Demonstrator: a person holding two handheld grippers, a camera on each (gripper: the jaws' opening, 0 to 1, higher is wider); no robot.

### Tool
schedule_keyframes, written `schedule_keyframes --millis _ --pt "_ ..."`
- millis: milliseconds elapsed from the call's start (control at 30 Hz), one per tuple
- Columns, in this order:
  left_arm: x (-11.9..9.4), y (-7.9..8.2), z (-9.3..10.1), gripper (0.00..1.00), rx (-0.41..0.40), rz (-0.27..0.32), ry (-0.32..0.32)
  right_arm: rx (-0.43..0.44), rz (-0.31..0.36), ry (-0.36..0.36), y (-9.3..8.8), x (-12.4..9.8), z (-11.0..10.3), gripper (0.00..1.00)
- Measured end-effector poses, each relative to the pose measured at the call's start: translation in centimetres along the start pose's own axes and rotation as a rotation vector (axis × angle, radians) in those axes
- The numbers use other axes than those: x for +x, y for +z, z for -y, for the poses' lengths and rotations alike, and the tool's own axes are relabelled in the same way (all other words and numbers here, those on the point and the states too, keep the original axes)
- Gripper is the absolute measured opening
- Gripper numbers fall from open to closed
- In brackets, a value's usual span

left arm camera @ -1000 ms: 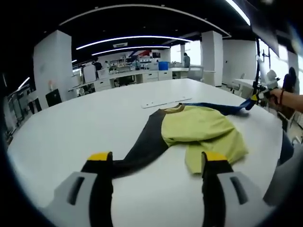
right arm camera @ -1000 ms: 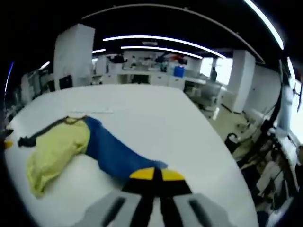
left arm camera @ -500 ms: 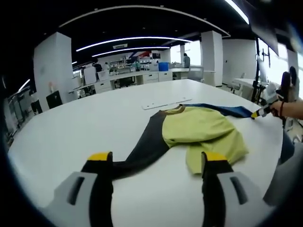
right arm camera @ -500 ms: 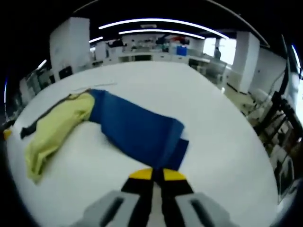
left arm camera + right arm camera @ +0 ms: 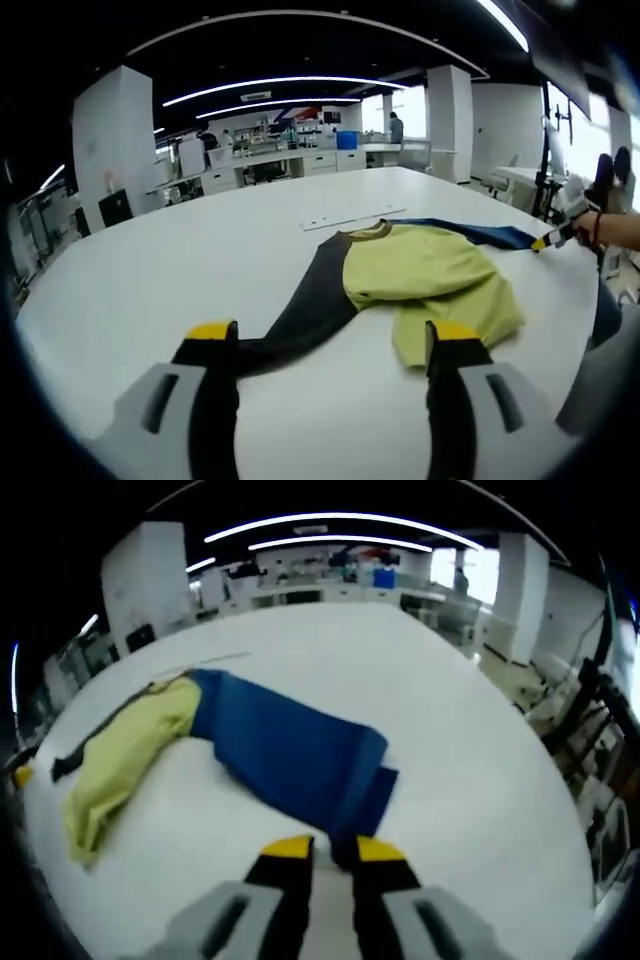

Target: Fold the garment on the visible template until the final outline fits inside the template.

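Note:
A garment with a yellow-green body [image 5: 420, 275] lies bunched on the round white table [image 5: 150, 270]. Its black sleeve [image 5: 300, 315] stretches toward my left gripper [image 5: 333, 332], which stands wide open, the cuff lying by its left jaw. The blue sleeve [image 5: 290, 750] lies spread flat, its cuff just in front of my right gripper [image 5: 333, 848], whose jaws stand slightly apart. In the left gripper view the right gripper [image 5: 548, 238] is at the blue sleeve's [image 5: 480, 233] end, held by a hand. A thin white strip [image 5: 350, 217] lies beyond the collar.
The table's edge curves close on the right [image 5: 560, 810], with chairs and stands [image 5: 600, 730] beyond it. Desks, pillars and people stand far behind in the office [image 5: 300, 150]. A person's arm [image 5: 615, 232] and clothing [image 5: 605, 370] are at the right.
The right gripper came down with the blue sleeve, which now lies flat, and its jaws have parted from shut. The left gripper and black sleeve have not moved.

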State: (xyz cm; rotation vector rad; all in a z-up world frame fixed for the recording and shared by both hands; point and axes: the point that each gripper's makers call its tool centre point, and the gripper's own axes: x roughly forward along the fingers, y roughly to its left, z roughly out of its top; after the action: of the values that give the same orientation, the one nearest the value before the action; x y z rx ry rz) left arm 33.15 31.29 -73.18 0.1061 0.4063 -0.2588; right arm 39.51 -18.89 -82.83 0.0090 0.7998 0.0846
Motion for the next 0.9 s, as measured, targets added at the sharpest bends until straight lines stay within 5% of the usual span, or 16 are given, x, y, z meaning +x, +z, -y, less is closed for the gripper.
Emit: schedule_keyframes --millis 233,367,567,900 --pt "-0.1 0.1 -0.3 0.73 -0.002 0.003 0.009 0.057 0.056 0.016 1.7 -1.9 0.6 0.16" --pt "0.0 -0.1 -0.2 0.73 0.000 -0.001 0.006 0.051 0.078 -0.034 2.2 -2.1 2.1 0.12" --pt "0.0 0.1 0.2 0.73 0.002 0.000 -0.003 0.006 0.041 -0.069 1.6 -0.9 3.4 0.12" --pt "-0.5 -0.6 -0.2 0.70 0.002 -0.022 0.007 -0.026 -0.017 -0.054 0.6 1.6 2.3 0.10"
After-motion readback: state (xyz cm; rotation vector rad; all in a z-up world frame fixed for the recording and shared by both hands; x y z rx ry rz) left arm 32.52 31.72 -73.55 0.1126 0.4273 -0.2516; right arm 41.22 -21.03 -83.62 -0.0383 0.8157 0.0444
